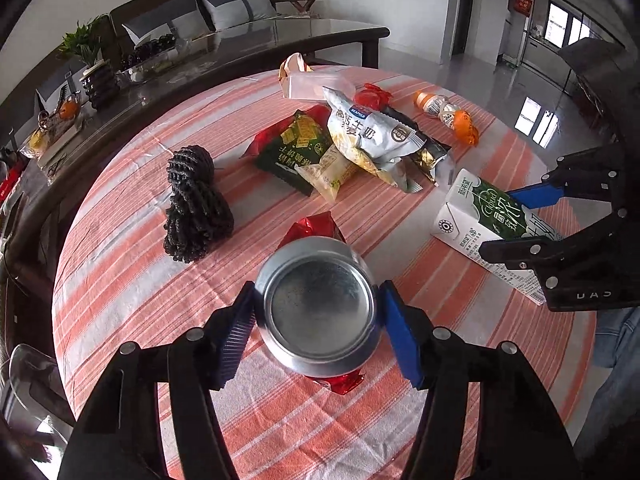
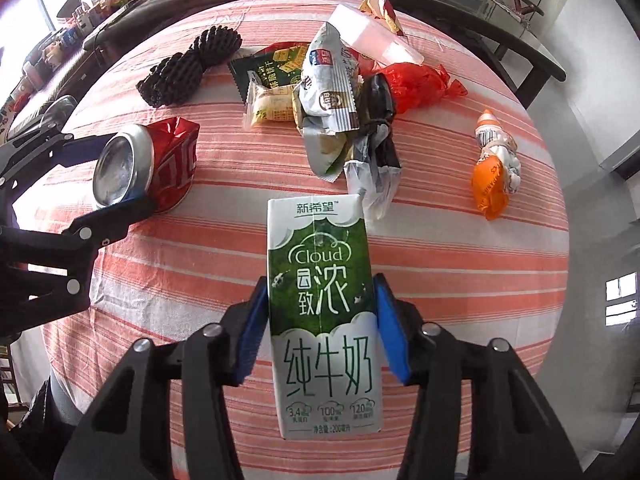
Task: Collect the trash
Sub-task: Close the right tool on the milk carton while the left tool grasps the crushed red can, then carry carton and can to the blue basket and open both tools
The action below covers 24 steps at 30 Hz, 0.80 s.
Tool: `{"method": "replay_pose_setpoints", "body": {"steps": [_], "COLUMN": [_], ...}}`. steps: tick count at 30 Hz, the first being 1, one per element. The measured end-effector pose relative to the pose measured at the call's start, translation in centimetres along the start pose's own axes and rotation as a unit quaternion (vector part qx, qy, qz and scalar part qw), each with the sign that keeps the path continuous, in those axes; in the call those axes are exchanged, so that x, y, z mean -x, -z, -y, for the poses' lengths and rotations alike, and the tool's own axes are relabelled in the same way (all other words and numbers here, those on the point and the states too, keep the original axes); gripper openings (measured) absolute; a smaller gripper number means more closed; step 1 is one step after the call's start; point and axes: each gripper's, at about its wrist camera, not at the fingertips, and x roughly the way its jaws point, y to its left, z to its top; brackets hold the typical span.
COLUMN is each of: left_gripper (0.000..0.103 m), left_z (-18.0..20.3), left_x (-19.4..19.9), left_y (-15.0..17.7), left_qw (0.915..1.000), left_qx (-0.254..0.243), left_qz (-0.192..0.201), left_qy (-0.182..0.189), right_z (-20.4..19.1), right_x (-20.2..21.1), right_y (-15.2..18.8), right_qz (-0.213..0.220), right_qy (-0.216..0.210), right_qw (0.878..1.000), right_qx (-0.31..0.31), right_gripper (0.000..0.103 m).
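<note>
On the striped tablecloth [image 1: 132, 280], the left gripper [image 1: 318, 320] angles steeply down, clamped on a crushed red can [image 1: 320, 304]; the right gripper [image 2: 322, 328] squeezes a milk carton [image 2: 324, 320].

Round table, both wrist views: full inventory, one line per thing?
can: 1, red with silver base, crushed, near edge, between left tongs' pads
milk carton: 1, green and white, between right tongs' pads
black mesh bundle: 1, left of wrapper pile
snack wrappers: several, green, silver, yellow, piled mid-table
red plastic bag: 1, behind pile
clear plastic box: 1, far edge
orange-and-white wrapper: 1, apart, right of pile in right view
tablecloth: 1, orange-white stripes
left tongs: black, blue pads, on can
right tongs: same, on carton
</note>
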Motion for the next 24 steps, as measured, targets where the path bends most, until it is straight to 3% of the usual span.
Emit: {"method": "replay_pose_setpoints", "body": {"steps": [2,6,10,15,24], "left_gripper": [0.061,0.061,0.061,0.061,0.062], "left_z": [-0.4,-0.6,1.7,7.2,22.6], "left_x": [0.6,2.1,3.3,4.1,1.1], "left_y": [0.1,0.3,-0.4,-2.9,-8.5], "left_qw": [0.9999,0.9965,0.9943,0.9879,0.9682], "left_qx": [0.011,0.048,0.044,0.024,-0.059], "left_qz": [0.008,0.024,0.040,0.053,0.039], "left_qy": [0.009,0.063,0.089,0.144,0.240], "right_z": [0.3,1.0,3.3,9.2,24.2], "right_x": [1.1,3.9,6.1,8.7,8.5], "right_y": [0.3,1.3,2.7,5.9,14.9], "right_qz": [0.017,0.046,0.072,0.103,0.102], "right_qy": [-0.012,-0.040,-0.052,-0.031,0.042], "right_qw": [1.000,0.998,0.995,0.989,0.962], "right_qx": [-0.007,-0.021,-0.045,-0.105,-0.251], "right_gripper": [0.050,0.050,0.050,0.050,0.050]}}
